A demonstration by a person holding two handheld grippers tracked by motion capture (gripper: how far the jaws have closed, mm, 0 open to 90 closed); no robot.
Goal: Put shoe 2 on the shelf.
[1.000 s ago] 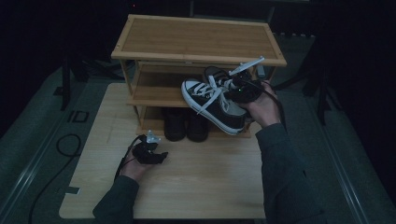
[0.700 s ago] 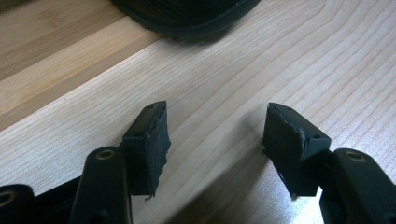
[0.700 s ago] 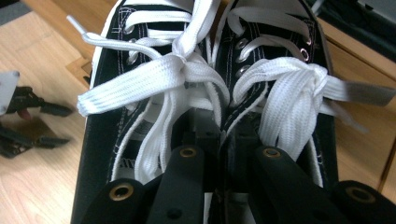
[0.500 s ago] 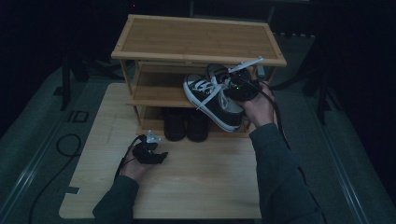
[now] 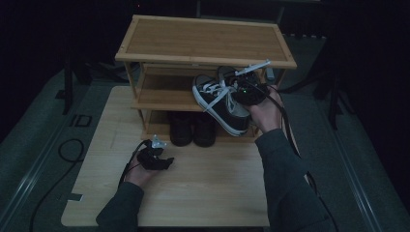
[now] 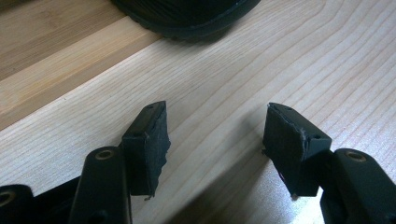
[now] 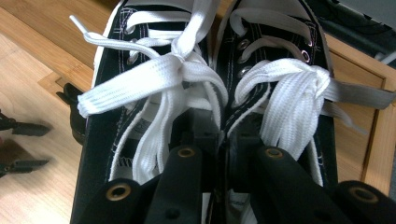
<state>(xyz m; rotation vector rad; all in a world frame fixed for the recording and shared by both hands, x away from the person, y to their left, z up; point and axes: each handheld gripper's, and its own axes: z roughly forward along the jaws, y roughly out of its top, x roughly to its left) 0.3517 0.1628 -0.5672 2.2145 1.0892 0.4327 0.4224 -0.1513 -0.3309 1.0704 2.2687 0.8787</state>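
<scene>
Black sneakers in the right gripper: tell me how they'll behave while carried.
The black sneakers are pinched by their inner collars alone, so the soft canvas will likely sag and swing. The loose white laces may dangle and snag on the shelf. The rubber soles probably make them toe-heavy.

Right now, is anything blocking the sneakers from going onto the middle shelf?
Nothing visible blocks them. The sneakers, pinched together by the right gripper, hang at the front edge of the middle shelf, whose boards look bare. The dark shoes sit lower, on the bottom shelf.
</scene>
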